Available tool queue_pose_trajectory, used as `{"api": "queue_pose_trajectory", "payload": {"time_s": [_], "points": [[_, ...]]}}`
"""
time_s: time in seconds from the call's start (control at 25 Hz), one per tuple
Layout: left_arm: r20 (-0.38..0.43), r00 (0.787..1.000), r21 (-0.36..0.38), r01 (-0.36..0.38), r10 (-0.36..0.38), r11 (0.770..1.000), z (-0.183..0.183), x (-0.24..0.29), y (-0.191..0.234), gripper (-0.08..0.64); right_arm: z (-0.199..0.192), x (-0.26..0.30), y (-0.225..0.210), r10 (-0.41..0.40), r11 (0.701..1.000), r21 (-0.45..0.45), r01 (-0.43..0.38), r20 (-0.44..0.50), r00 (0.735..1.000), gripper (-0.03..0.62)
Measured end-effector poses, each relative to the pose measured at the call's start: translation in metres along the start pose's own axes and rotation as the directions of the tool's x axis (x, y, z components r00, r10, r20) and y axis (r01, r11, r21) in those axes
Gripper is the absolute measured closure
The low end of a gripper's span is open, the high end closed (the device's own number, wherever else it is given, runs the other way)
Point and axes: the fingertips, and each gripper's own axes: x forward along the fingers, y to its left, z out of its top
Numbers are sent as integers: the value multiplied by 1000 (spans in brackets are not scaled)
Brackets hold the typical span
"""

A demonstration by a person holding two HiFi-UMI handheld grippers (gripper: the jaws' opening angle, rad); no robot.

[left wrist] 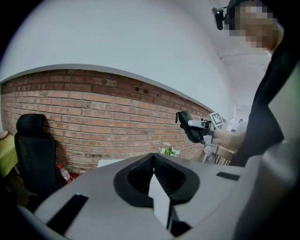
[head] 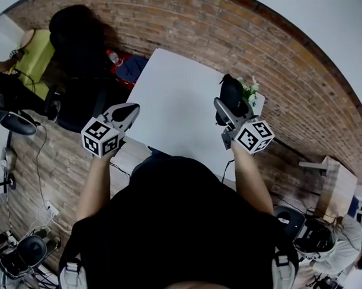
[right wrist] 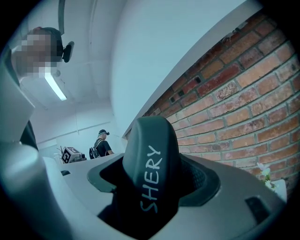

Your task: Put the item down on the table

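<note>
Right gripper: clamped on dark item marked SHERY, held raised above white table, near its right edge | left gripper: jaws together, empty | risk: release from this height would likely make item bounce or roll off edge.
</note>
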Motion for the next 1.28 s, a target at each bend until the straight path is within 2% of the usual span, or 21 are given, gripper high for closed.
{"api": "queue_pose_trajectory", "payload": {"time_s": [0.84, 1.28], "points": [[-23, 999, 6, 39, -38, 999, 8, 22, 15, 549, -4, 24, -17, -10, 1000, -22, 10, -31, 999, 250], [-38, 998, -15, 44, -44, 999, -1, 26, 18, 549, -37, 36, -37, -26, 1000, -16, 25, -100, 995, 250]]}}
